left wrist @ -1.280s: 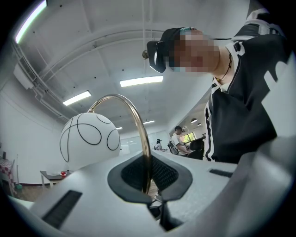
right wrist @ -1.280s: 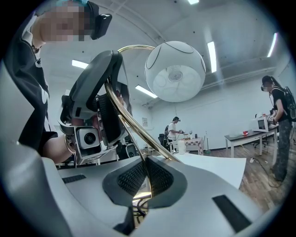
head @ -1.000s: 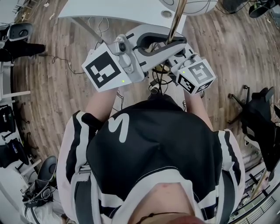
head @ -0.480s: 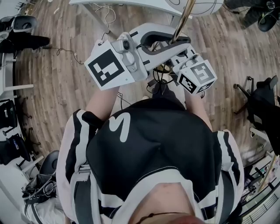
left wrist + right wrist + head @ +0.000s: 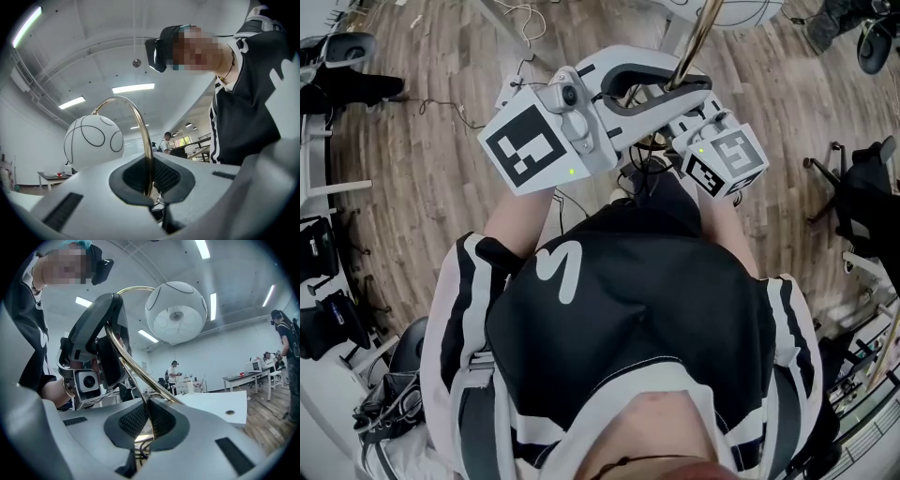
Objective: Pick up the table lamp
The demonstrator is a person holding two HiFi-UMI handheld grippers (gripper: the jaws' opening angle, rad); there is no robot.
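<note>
The table lamp has a curved brass stem [image 5: 698,42] and a white globe shade with thin black lines [image 5: 93,140]. Both grippers hold it off the floor in front of the person's chest. My left gripper [image 5: 667,86] is shut on the stem [image 5: 140,122], which runs up from between its dark pads [image 5: 136,178]. My right gripper [image 5: 680,111] is shut on the same stem [image 5: 136,366] just below, and the globe [image 5: 176,312] hangs above it. The left gripper [image 5: 101,348] shows close by in the right gripper view. The lamp's base is hidden.
Wooden floor [image 5: 441,187] lies below, with loose cables [image 5: 525,23] near the top. Black office chairs stand at the left [image 5: 347,80] and right [image 5: 862,187]. A white table [image 5: 215,404] is ahead of the right gripper. Other people [image 5: 287,333] stand farther back in the room.
The white table at the top of the head view has slid out of the picture and the floor has shifted. Both grippers stayed shut on the stem and were carried along with the lamp.
</note>
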